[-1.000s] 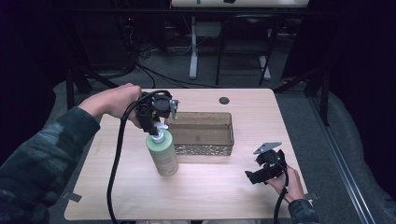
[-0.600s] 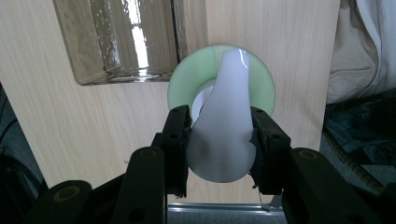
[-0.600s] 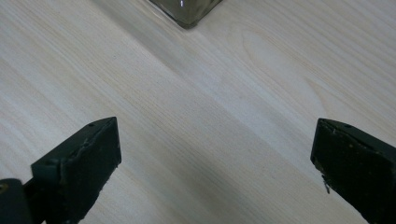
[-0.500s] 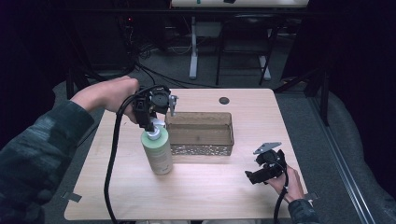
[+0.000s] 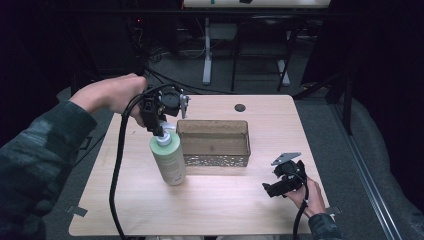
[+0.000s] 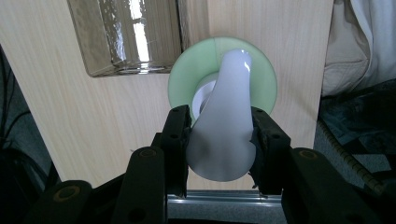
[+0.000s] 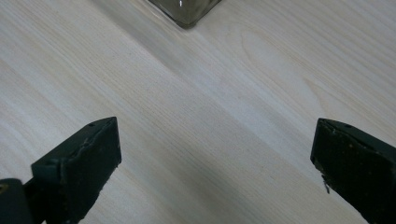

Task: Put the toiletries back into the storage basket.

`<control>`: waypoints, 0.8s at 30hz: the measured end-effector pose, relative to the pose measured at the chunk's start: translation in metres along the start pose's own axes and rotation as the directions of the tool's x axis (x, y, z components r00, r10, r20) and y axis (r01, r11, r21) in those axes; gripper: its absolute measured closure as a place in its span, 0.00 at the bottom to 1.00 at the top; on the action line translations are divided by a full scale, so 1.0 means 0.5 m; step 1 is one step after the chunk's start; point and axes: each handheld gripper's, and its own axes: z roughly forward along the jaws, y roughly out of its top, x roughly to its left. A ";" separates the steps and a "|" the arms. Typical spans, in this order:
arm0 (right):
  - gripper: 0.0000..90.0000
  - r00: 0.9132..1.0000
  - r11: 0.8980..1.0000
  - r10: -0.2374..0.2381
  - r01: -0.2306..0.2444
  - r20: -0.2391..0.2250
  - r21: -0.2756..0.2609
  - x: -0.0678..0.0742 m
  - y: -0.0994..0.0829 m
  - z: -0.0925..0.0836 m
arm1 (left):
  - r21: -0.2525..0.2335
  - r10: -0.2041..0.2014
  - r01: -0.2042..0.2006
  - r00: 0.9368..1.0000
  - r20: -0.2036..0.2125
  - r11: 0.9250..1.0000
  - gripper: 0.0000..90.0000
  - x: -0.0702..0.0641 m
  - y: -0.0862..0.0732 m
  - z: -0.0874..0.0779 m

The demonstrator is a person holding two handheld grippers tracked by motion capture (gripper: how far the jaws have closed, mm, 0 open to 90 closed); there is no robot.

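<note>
Pale wooden desk (image 5: 220,205) in a dark room with cables on the floor behind. Left gripper (image 6: 219,140) jaws clamped on the white pump head of a green bottle (image 5: 169,160), tilted, just beside the clear basket (image 5: 215,145) at desk centre. Right gripper (image 7: 215,163) jaws spread wide, holding nothing, low over bare wood near the basket's corner.

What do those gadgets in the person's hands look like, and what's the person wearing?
Both grippers, left and right, are black with two blocky jaws and a thick black cable. The right one carries a grey three-cornered plate. The sleeves are dark mottled green.
</note>
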 end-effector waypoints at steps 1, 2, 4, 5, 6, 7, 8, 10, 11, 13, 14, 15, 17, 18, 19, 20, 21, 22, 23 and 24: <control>0.01 1.000 1.000 -0.001 0.001 0.000 0.001 0.000 0.000 0.000 | 0.003 0.003 -0.003 1.000 -0.006 1.000 0.70 0.000 0.000 -0.002; 0.01 1.000 1.000 -0.001 0.001 -0.001 0.002 -0.001 0.000 0.000 | 0.001 0.002 -0.002 1.000 -0.001 1.000 0.70 0.001 0.000 -0.004; 0.01 1.000 1.000 -0.001 0.001 0.000 0.000 0.000 0.000 0.000 | 0.007 0.000 0.000 1.000 -0.003 1.000 0.70 0.001 0.000 -0.008; 0.01 1.000 1.000 0.002 -0.002 0.000 0.000 0.000 0.000 0.001 | 0.009 -0.001 0.001 1.000 0.000 1.000 0.70 0.003 -0.001 -0.010; 0.01 1.000 1.000 0.001 -0.001 -0.001 0.000 0.000 0.000 0.001 | 0.009 -0.001 0.001 1.000 0.001 1.000 0.70 0.003 -0.001 -0.011; 0.01 1.000 1.000 0.001 -0.001 -0.001 0.000 0.000 0.000 0.001 | 0.014 -0.002 0.002 1.000 0.000 1.000 0.70 0.003 -0.002 -0.012; 0.01 1.000 1.000 0.001 -0.001 -0.001 0.002 0.001 0.000 0.001 | 0.012 -0.001 0.001 1.000 0.003 1.000 0.70 0.004 -0.002 -0.014; 0.01 1.000 1.000 0.000 0.000 -0.001 0.001 0.001 0.000 0.001 | 0.009 -0.005 0.005 1.000 0.006 1.000 0.70 0.004 -0.003 -0.017; 0.01 1.000 1.000 0.000 0.000 -0.001 0.002 0.000 0.000 0.001 | 0.014 -0.008 0.008 1.000 0.006 1.000 0.70 0.005 -0.004 -0.019; 0.01 1.000 1.000 0.000 0.000 -0.001 0.003 0.000 0.000 0.001 | 0.018 -0.009 0.009 1.000 0.006 1.000 0.70 0.006 -0.006 -0.022; 0.01 1.000 1.000 -0.001 0.001 0.000 0.002 0.000 0.000 0.001 | 0.014 -0.011 0.011 1.000 0.006 1.000 0.70 0.007 -0.007 -0.024; 0.01 1.000 1.000 -0.001 0.001 0.000 0.003 0.000 0.000 0.001 | 0.018 -0.014 0.014 1.000 0.006 1.000 0.70 0.008 -0.007 -0.027; 0.01 1.000 1.000 -0.001 0.001 0.000 0.002 0.000 0.000 0.001 | 0.016 -0.014 0.014 1.000 0.002 1.000 0.70 0.009 -0.008 -0.031; 0.01 1.000 1.000 0.000 0.000 0.000 0.003 0.000 0.000 0.001 | 0.015 -0.014 0.014 1.000 -0.001 1.000 0.70 0.009 -0.008 -0.034; 0.01 1.000 1.000 -0.001 0.001 0.000 0.004 0.000 0.000 0.001 | 0.013 -0.011 0.012 1.000 -0.004 1.000 0.70 0.009 -0.007 -0.037; 0.01 1.000 1.000 0.001 -0.001 -0.001 0.004 0.000 0.000 0.001 | -0.001 -0.014 0.014 1.000 -0.001 1.000 0.70 0.010 -0.007 -0.042; 0.01 1.000 1.000 0.002 -0.002 -0.001 0.005 0.000 0.000 0.001 | -0.001 -0.015 0.015 1.000 -0.003 1.000 0.70 0.011 -0.006 -0.045; 0.01 1.000 1.000 0.000 0.000 0.002 0.006 0.000 0.000 0.001 | -0.002 -0.016 0.016 1.000 -0.004 1.000 0.70 0.012 -0.006 -0.049; 0.01 1.000 1.000 -0.001 0.001 0.002 0.006 0.000 0.000 0.001 | 0.002 -0.015 0.015 1.000 -0.002 1.000 0.70 0.013 -0.006 -0.051; 0.01 1.000 1.000 -0.001 0.001 0.003 0.007 0.000 0.000 0.001 | -0.003 -0.015 0.015 1.000 -0.004 1.000 0.70 0.013 -0.006 -0.054</control>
